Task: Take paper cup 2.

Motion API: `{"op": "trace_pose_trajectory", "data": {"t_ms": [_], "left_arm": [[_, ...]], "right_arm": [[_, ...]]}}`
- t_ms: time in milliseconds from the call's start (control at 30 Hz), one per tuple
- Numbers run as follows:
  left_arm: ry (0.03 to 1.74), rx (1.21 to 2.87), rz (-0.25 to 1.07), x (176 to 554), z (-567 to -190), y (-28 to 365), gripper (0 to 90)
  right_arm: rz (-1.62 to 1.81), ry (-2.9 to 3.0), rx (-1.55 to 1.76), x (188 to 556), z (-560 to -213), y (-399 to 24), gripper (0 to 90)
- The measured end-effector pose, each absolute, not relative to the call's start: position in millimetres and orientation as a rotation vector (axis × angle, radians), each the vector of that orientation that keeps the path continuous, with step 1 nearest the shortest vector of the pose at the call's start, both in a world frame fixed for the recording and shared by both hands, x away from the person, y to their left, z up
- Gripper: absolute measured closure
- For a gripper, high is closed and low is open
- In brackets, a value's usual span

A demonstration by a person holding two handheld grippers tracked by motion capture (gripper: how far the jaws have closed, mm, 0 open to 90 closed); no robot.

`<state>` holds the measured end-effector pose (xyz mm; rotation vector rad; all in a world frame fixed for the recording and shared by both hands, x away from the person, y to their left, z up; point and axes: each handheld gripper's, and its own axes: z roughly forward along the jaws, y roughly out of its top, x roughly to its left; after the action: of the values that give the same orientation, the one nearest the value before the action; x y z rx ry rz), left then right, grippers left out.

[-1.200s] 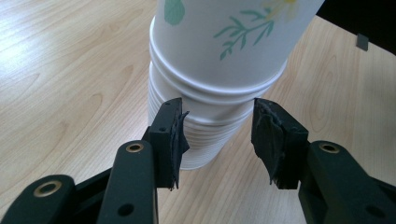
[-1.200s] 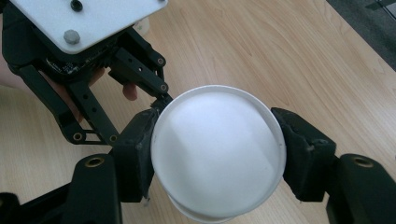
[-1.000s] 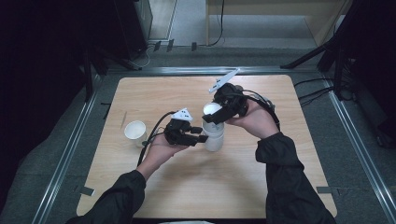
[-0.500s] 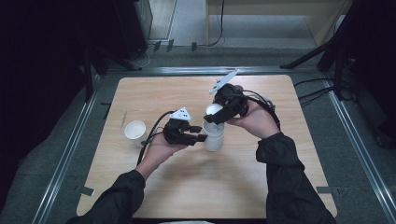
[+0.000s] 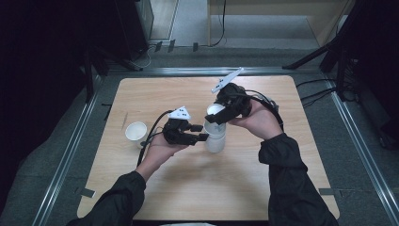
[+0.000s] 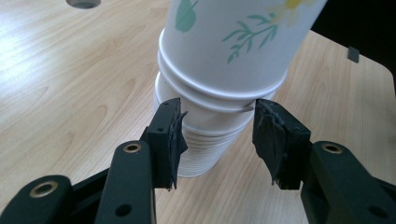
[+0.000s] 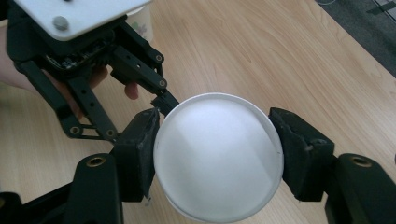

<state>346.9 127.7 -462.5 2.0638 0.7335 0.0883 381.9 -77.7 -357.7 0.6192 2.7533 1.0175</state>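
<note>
In the high view, the stack of paper cups [image 5: 215, 136] is standing mid-table, with a lone paper cup [image 5: 136, 131] at nine o'clock. In the left gripper view, the left gripper [image 6: 217, 135] is clenching the stack. In the right gripper view, the right gripper [image 7: 212, 151], its jaws just closing, is grasping the top cup [image 7: 218, 156].

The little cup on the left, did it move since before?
No. The little cup sits in the same place near the table's left edge, as it did before.
</note>
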Motion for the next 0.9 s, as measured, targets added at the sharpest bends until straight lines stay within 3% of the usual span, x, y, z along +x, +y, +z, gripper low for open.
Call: {"op": "trace_pose_trajectory", "data": {"t_ms": [567,900], "left_arm": [[0.731,2.103,0.091,347,-465,127,51.0],[0.737,2.091,0.075,344,-457,136,46.2]], "right_arm": [[1.030,2.736,0.627,378,-344,-82,37.1],[1.041,2.728,0.615,374,-308,-85,37.0]]}}
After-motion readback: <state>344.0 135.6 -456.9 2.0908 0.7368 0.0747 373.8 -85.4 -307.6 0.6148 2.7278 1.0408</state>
